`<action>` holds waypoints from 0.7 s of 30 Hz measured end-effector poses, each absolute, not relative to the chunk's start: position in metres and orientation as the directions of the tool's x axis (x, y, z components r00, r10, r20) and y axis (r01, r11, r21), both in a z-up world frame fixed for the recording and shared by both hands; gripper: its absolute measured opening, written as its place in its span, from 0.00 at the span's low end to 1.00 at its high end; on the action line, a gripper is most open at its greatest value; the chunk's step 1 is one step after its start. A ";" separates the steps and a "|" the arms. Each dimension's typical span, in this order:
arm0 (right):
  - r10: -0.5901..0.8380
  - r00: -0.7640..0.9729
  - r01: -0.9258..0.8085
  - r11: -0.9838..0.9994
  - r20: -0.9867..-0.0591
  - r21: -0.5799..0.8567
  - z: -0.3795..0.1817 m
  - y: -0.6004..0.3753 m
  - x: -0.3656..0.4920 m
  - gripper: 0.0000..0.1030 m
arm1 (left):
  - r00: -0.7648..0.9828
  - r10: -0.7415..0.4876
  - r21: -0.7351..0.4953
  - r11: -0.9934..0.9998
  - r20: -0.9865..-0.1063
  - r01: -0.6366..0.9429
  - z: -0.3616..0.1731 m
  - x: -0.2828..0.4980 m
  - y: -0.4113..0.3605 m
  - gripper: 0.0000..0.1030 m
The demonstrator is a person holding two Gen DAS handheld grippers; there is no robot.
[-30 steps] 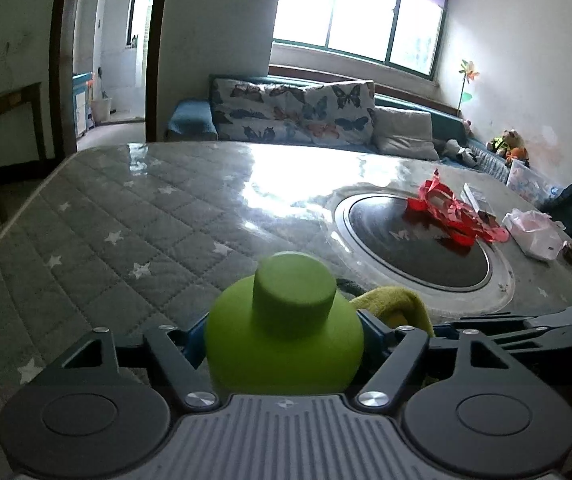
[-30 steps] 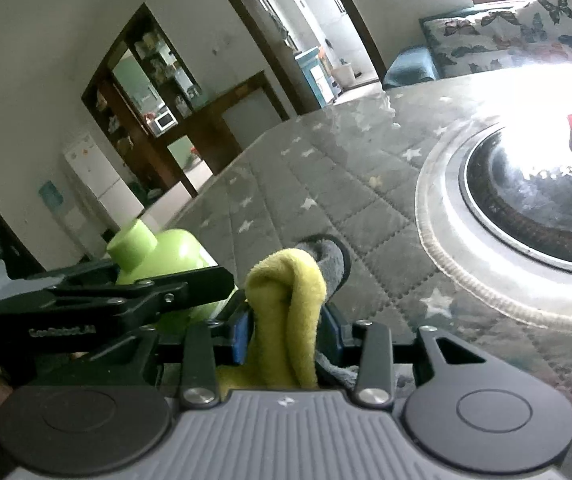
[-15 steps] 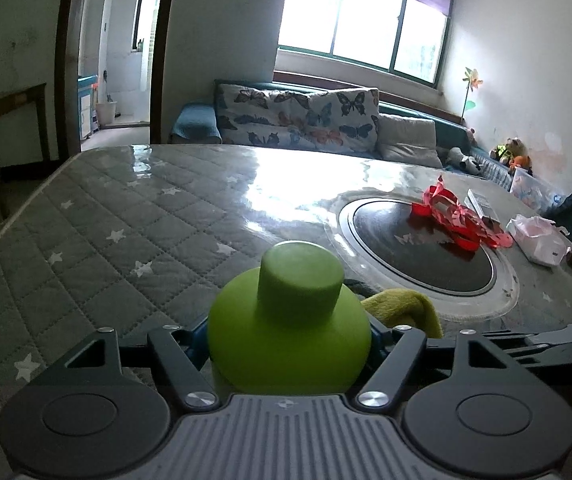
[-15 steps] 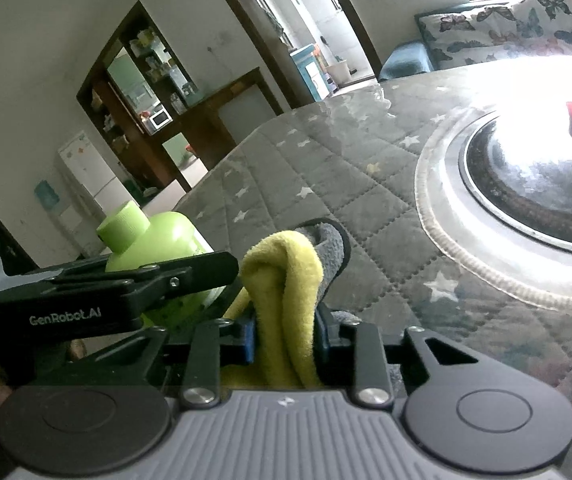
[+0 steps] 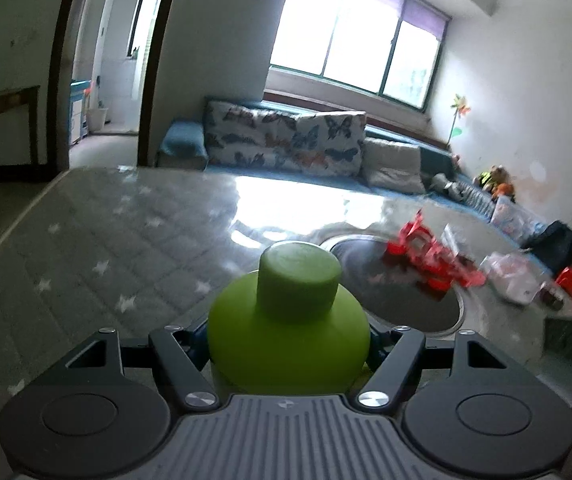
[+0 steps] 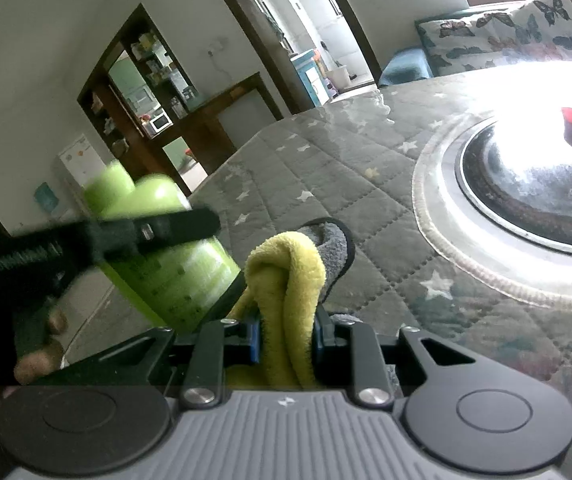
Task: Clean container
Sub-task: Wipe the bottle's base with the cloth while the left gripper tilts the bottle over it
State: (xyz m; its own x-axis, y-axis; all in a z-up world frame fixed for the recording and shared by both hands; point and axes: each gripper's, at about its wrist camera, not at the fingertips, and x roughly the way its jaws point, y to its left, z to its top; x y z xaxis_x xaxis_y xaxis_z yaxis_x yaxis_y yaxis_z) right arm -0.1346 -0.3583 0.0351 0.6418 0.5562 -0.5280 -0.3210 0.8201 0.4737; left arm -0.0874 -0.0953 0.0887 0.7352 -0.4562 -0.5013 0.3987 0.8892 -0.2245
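Left wrist view: the left gripper [image 5: 287, 344] stays clamped on the green bottle [image 5: 287, 336], now raised higher above the quilted table [image 5: 98, 240] than a second ago, and the cloth has left this view. Right wrist view: the right gripper [image 6: 286, 338] remains pinched on the yellow cloth [image 6: 289, 288], just beside the bottle's lower side; the image is motion-blurred

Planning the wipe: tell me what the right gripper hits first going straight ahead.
Likely the quilted tablecloth; the cloth it holds leads. The green bottle sits left of that line, though depth is unclear.
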 end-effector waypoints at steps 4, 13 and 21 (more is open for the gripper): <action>0.556 0.643 -0.326 0.821 -0.526 0.469 0.037 -0.356 -0.137 0.22 | 0.732 -0.486 -0.244 0.874 -0.477 0.421 0.098 -0.088 -0.100 0.71; 0.570 0.631 -0.399 0.820 -0.526 0.410 0.040 -0.344 -0.142 0.22 | 0.723 -0.535 -0.271 0.845 -0.436 0.462 0.112 -0.090 -0.108 0.71; 0.605 0.612 -0.469 0.796 -0.509 0.383 0.045 -0.332 -0.152 0.21 | 0.730 -0.524 -0.252 0.851 -0.438 0.460 0.112 -0.088 -0.108 0.71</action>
State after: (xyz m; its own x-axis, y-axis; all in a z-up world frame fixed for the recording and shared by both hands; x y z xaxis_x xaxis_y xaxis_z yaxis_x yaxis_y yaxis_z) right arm -0.1521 -0.3322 0.0453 0.6115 0.6054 -0.5094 -0.4692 0.7959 0.3827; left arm -0.0883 -0.1081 0.1120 0.7302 -0.5243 -0.4381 0.4602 0.8513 -0.2519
